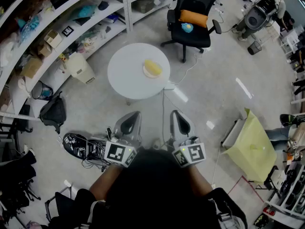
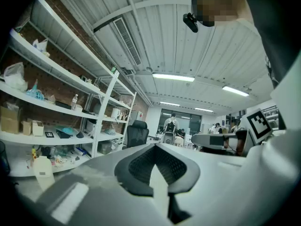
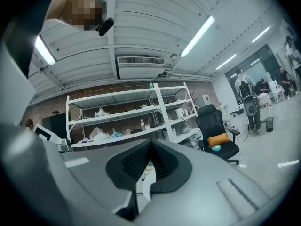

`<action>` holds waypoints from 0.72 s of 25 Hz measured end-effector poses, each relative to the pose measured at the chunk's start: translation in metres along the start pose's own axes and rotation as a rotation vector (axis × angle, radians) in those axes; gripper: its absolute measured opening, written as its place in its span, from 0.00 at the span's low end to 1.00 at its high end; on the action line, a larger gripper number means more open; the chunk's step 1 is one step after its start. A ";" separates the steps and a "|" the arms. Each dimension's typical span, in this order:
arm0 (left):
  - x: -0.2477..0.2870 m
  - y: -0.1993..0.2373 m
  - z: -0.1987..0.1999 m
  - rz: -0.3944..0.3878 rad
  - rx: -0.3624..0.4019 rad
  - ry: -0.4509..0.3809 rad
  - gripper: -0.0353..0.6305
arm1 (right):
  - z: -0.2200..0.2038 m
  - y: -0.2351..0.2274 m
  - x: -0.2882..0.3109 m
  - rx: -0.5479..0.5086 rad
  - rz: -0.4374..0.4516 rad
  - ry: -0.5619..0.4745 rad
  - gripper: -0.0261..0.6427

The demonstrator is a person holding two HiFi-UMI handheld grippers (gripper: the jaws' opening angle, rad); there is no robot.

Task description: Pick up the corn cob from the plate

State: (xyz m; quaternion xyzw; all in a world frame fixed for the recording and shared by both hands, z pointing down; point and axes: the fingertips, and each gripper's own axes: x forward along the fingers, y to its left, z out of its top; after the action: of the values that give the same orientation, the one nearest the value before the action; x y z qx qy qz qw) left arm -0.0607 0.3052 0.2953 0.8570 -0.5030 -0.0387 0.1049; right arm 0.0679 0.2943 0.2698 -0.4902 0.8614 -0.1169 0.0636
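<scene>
A yellow corn cob [image 1: 152,67] lies on a small plate [image 1: 151,76] near the right edge of a round white table [image 1: 126,73] in the head view. Both grippers are held close to the person's body, well short of the table and pointing towards it. The left gripper [image 1: 132,116] has its jaws shut with nothing between them, and its own view shows the pads [image 2: 141,166] meeting at the tip. The right gripper [image 1: 176,114] is likewise shut and empty, its pads [image 3: 134,161] closed together. Neither gripper view shows the corn cob.
A black office chair [image 1: 193,18] with an orange cushion stands beyond the table. White shelves [image 1: 57,37] full of items run along the left. On the floor are a white canister [image 1: 80,68], a black bag [image 1: 53,112], cables [image 1: 90,151] and a yellow cover [image 1: 250,144] at right.
</scene>
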 end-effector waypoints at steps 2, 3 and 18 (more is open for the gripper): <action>0.003 -0.001 0.000 -0.001 -0.005 0.002 0.06 | 0.001 -0.002 0.001 0.001 -0.001 0.003 0.05; 0.004 -0.001 0.000 -0.004 -0.004 0.003 0.06 | 0.002 -0.003 0.001 0.001 -0.001 0.003 0.05; 0.003 0.003 0.000 -0.010 -0.016 -0.005 0.06 | -0.001 -0.001 0.004 0.033 0.001 0.011 0.05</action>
State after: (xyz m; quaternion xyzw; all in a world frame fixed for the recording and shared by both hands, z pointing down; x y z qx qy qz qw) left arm -0.0618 0.3009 0.2963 0.8586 -0.4986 -0.0451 0.1101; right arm 0.0668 0.2906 0.2711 -0.4879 0.8599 -0.1340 0.0669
